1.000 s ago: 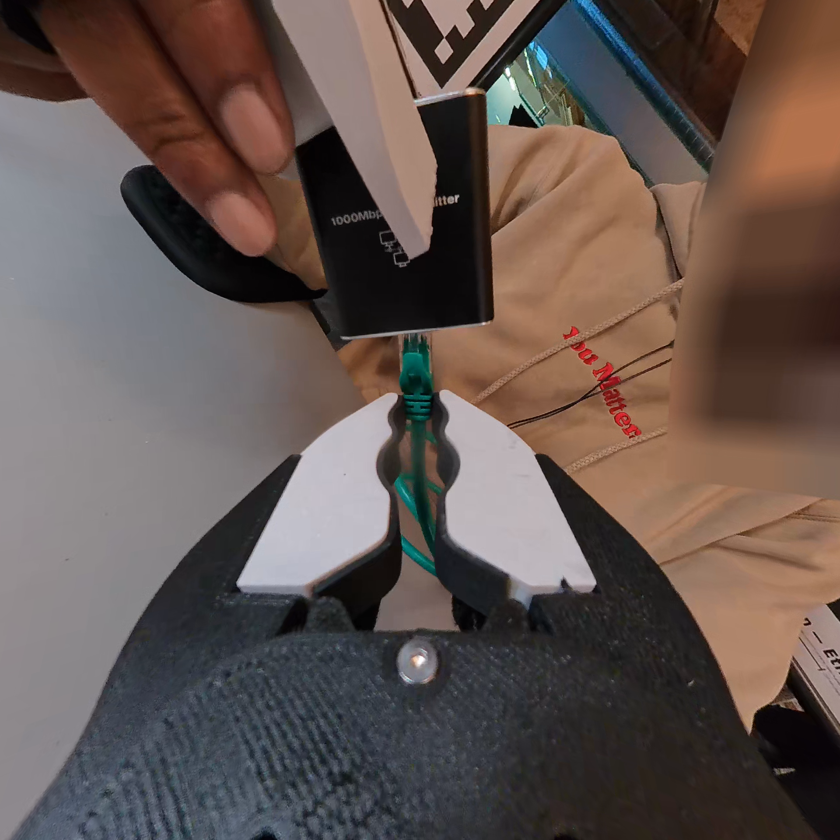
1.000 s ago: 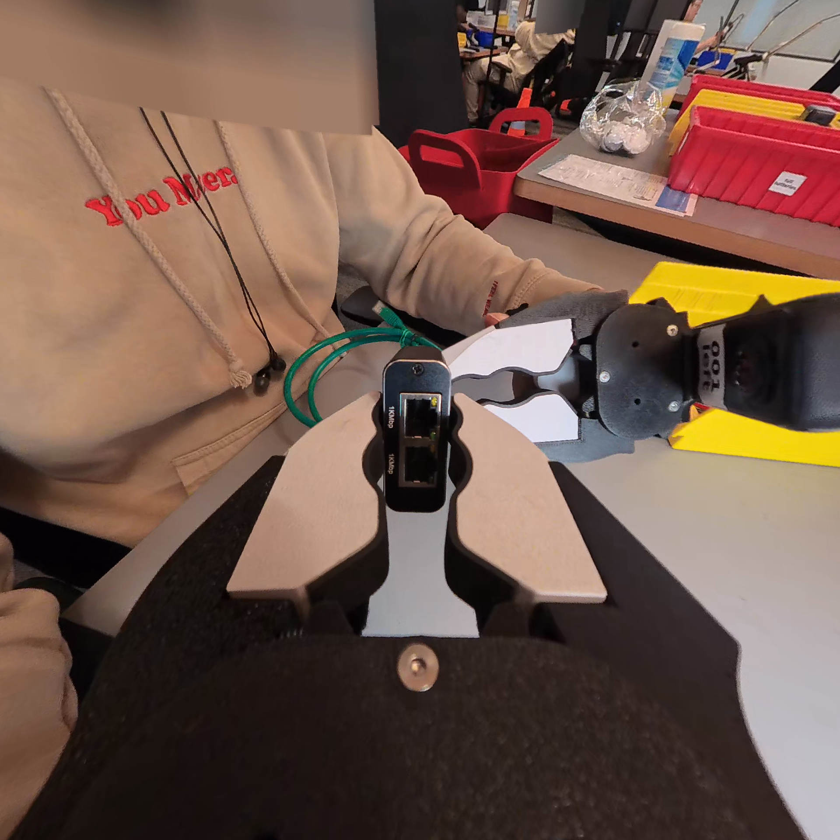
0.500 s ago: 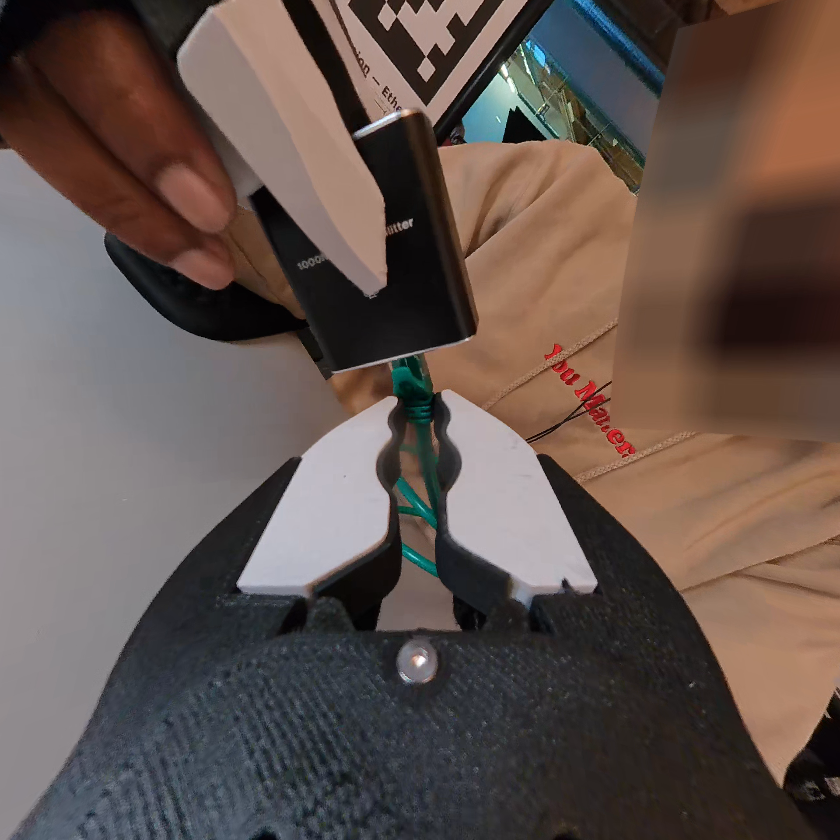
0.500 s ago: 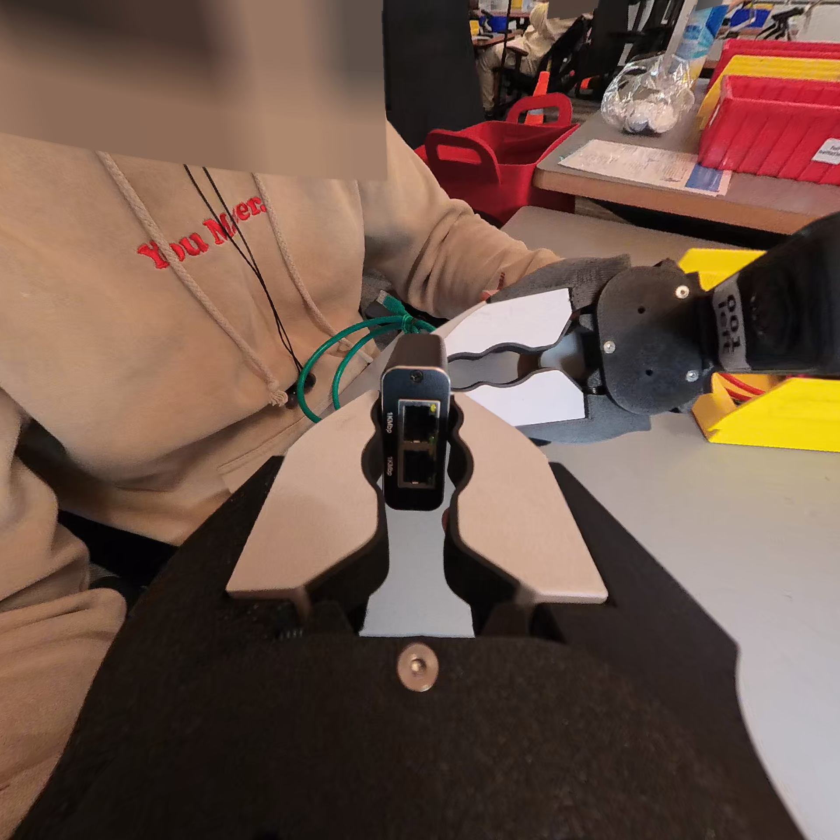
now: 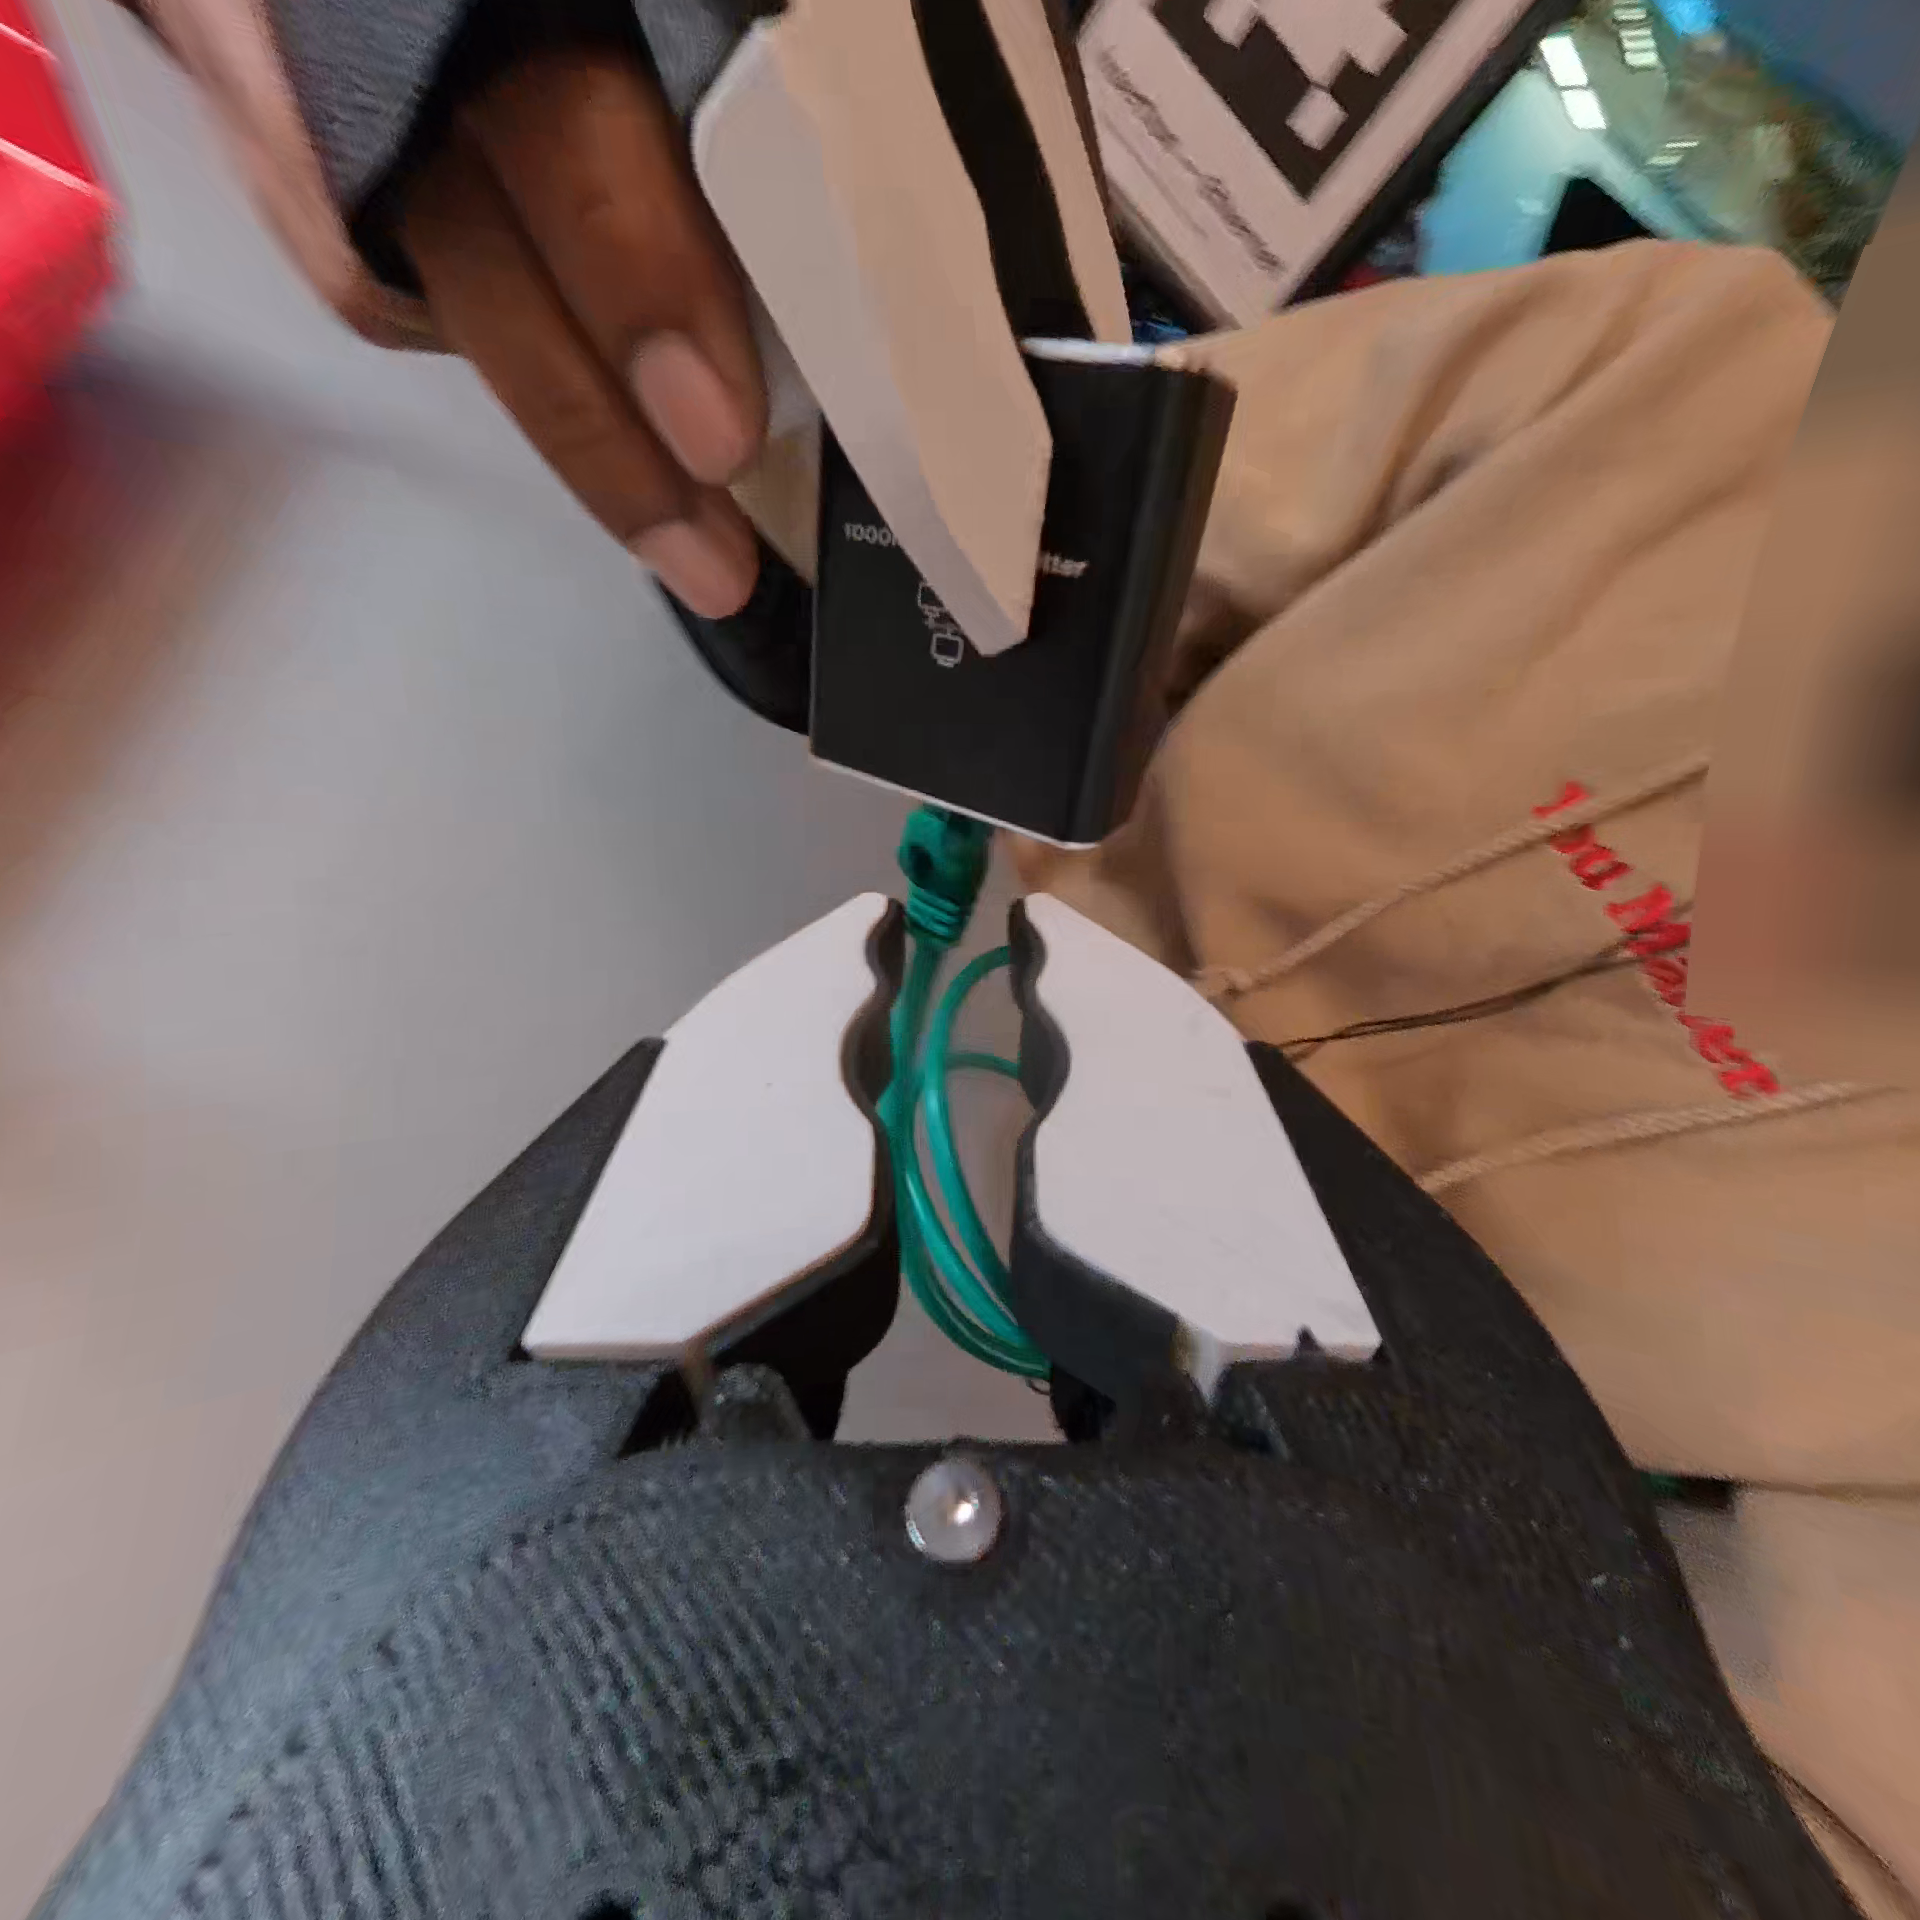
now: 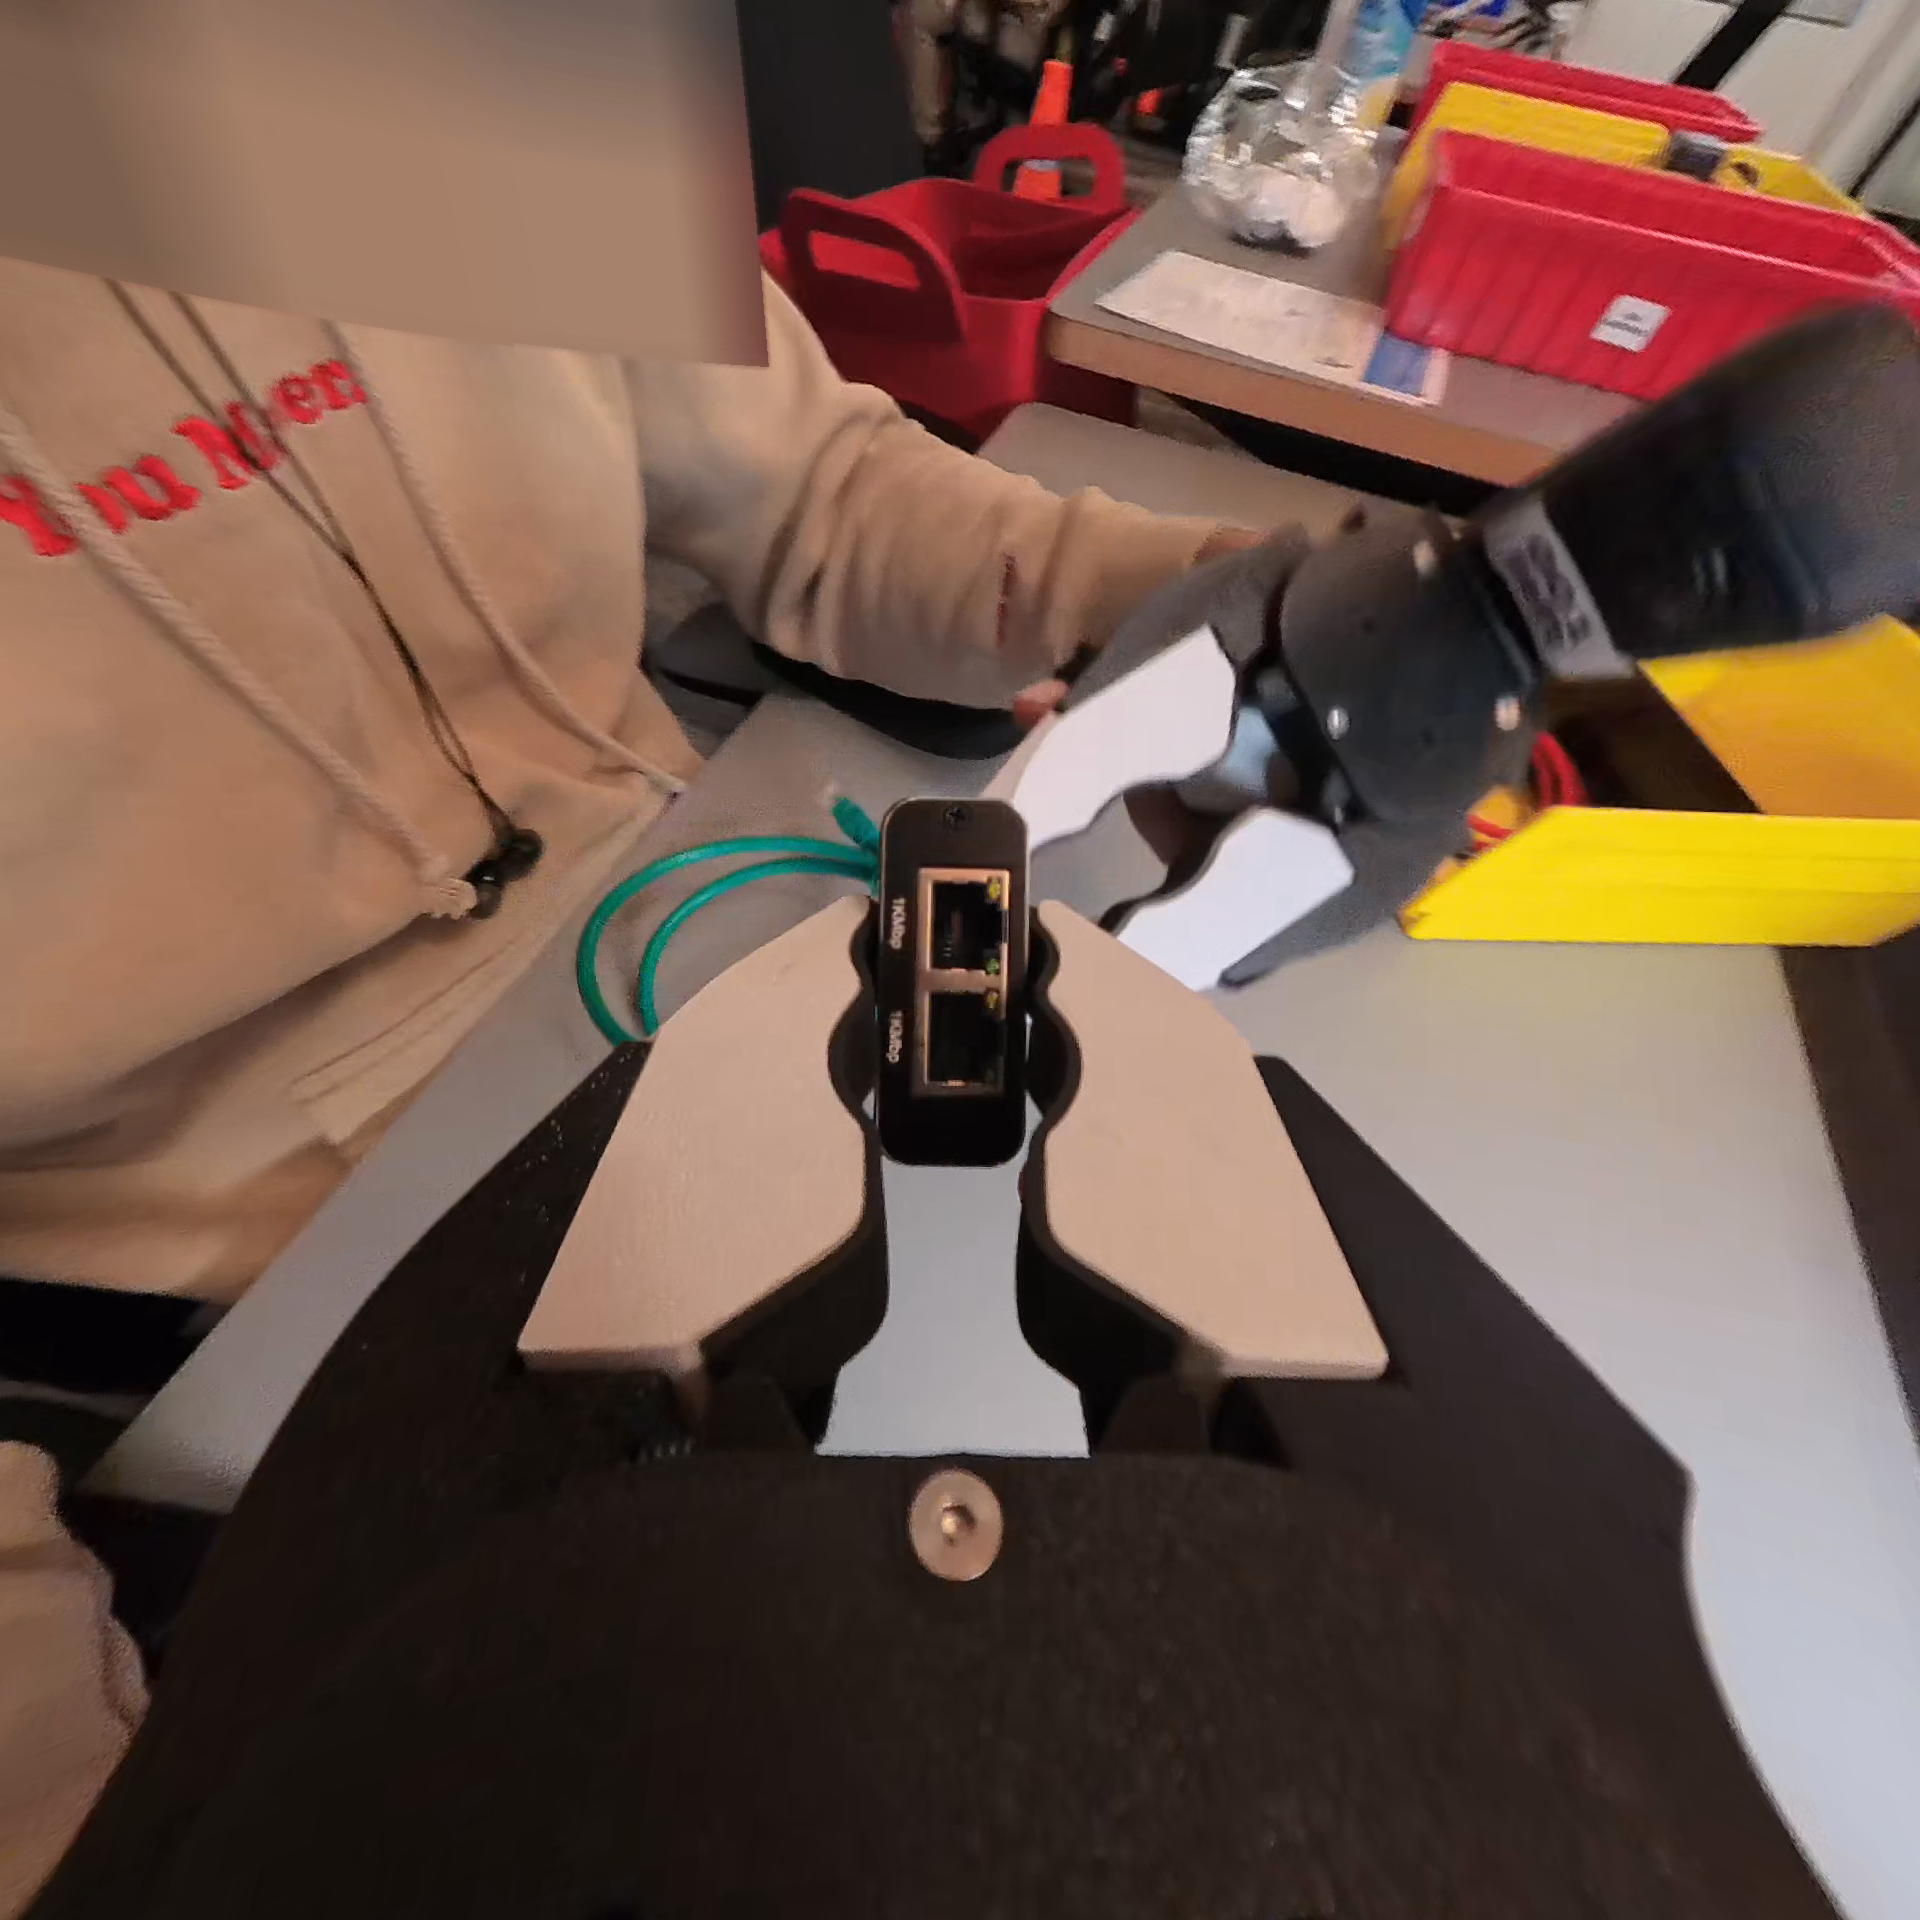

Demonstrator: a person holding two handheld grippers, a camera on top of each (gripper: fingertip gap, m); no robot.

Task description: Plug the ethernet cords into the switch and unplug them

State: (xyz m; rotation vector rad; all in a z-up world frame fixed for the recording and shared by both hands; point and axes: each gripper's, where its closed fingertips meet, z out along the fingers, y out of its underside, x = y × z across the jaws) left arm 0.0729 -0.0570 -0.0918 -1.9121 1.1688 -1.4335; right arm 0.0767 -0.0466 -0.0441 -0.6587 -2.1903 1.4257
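My right gripper (image 6: 951,914) is shut on a small black switch (image 6: 951,987), held above the grey table (image 6: 1455,1143). Two empty ports face the right wrist camera. In the left wrist view the switch (image 5: 1039,707) hangs under the right gripper's white fingers (image 5: 914,364). A green ethernet cord's plug (image 5: 940,862) sits in the switch's lower end. My left gripper (image 5: 951,914) is open; the cord (image 5: 914,1143) runs loose between its fingers. The left gripper (image 6: 1070,862) also shows in the right wrist view with its jaws apart. The cord loops (image 6: 623,935) behind the switch, and its other plug (image 6: 852,821) is free.
A person in a beige hoodie (image 6: 260,779) sits close behind the switch, a hand (image 5: 623,364) on the right gripper. A yellow bin (image 6: 1714,831) stands on the table to the right. Red bins (image 6: 1610,270), a plastic bag (image 6: 1278,156) and a red tote (image 6: 935,270) are farther back. The gap from one gripper's tips to the other's is roughly 5 cm.
My left gripper was shut on the green plug; its fingers have now opened and the plug stays in the switch. Both grippers have shifted and tilted a little.
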